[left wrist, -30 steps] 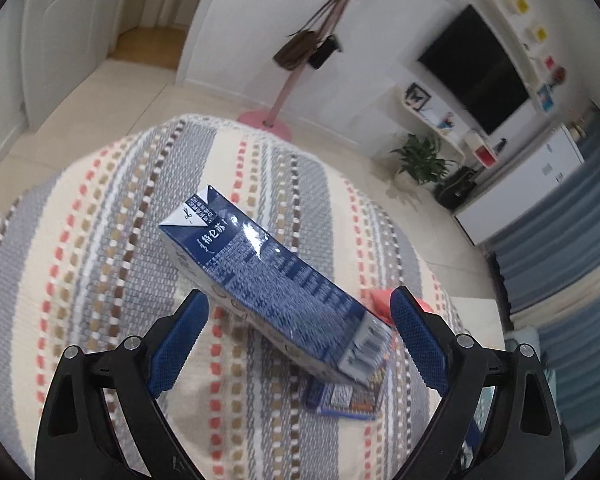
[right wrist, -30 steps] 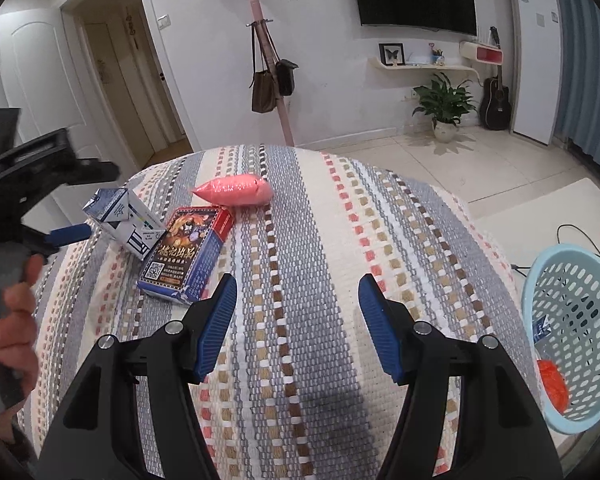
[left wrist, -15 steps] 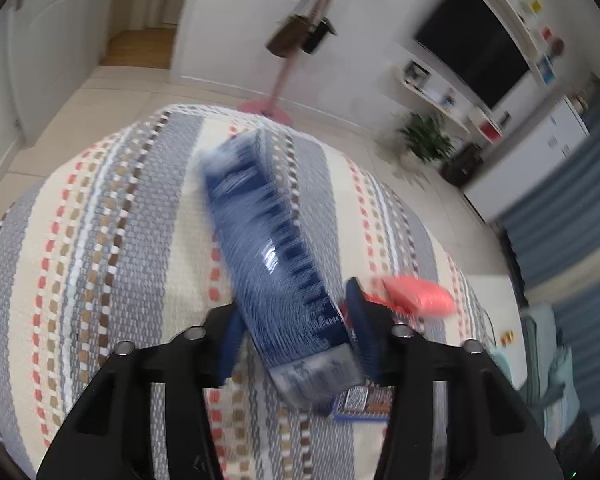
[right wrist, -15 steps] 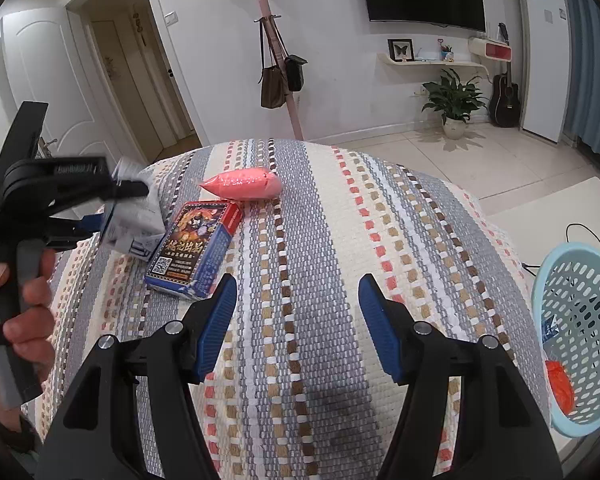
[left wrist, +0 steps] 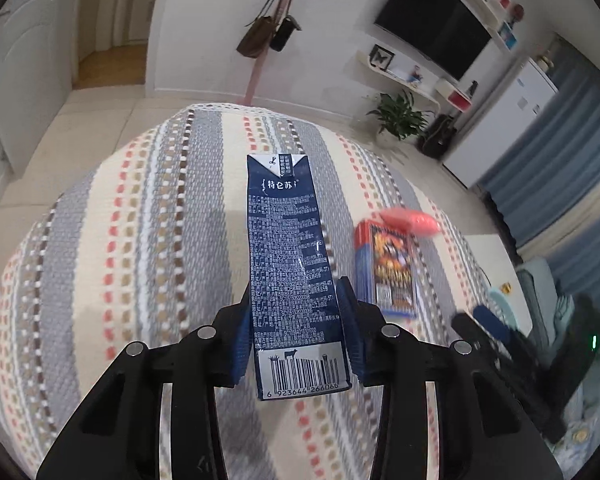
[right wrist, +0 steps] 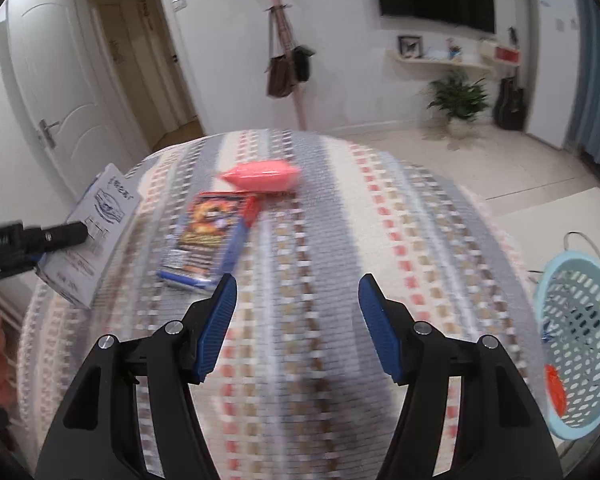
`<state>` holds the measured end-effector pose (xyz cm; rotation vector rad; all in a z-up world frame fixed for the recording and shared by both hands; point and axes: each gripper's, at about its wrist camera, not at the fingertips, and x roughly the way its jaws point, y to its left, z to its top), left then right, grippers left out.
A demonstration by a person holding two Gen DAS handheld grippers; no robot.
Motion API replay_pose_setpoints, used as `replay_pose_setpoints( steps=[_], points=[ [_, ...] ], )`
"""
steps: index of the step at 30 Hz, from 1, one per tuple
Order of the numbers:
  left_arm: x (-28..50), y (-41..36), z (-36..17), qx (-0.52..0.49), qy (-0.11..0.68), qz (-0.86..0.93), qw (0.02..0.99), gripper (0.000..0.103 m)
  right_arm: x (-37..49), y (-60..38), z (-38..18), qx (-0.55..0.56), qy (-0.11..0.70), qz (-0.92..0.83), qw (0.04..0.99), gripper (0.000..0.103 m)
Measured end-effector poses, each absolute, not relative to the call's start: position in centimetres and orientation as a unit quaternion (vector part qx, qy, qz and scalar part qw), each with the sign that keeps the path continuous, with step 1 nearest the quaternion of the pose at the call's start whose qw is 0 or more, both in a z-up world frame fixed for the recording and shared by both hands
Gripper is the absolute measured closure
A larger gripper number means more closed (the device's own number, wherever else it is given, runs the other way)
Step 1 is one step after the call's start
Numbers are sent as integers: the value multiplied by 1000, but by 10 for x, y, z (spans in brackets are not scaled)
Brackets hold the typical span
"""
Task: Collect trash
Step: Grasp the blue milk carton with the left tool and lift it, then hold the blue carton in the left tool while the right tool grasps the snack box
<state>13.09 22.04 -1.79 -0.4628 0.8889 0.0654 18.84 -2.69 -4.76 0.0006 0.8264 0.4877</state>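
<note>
The dark blue milk carton (left wrist: 290,264) sits clamped between the blue pads (left wrist: 242,336) of the left tool (left wrist: 296,332), barcode end nearest the camera, top pointing to 12 o'clock, raised above the striped cloth (left wrist: 148,240) on the bench. The tool's jaws have just been closing, and both pads now press its sides. At about 2 o'clock from the carton lies a red and blue card box (left wrist: 388,268), with a pink packet (left wrist: 410,218) just beyond it, possibly touching; blur hides the edge. The right tool (right wrist: 298,320) hangs half open with nothing between its pads. At 4 o'clock in its view stands a light blue basket (right wrist: 576,344), already holding some orange scrap (right wrist: 555,390).
</note>
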Motion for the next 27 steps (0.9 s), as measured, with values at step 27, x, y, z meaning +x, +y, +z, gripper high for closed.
replay_pose_setpoints(
  steps=[27],
  points=[
    [99,229,-38,-220,407,47,885,66,211,87,-68,-81,434,183,879,43]
  ],
)
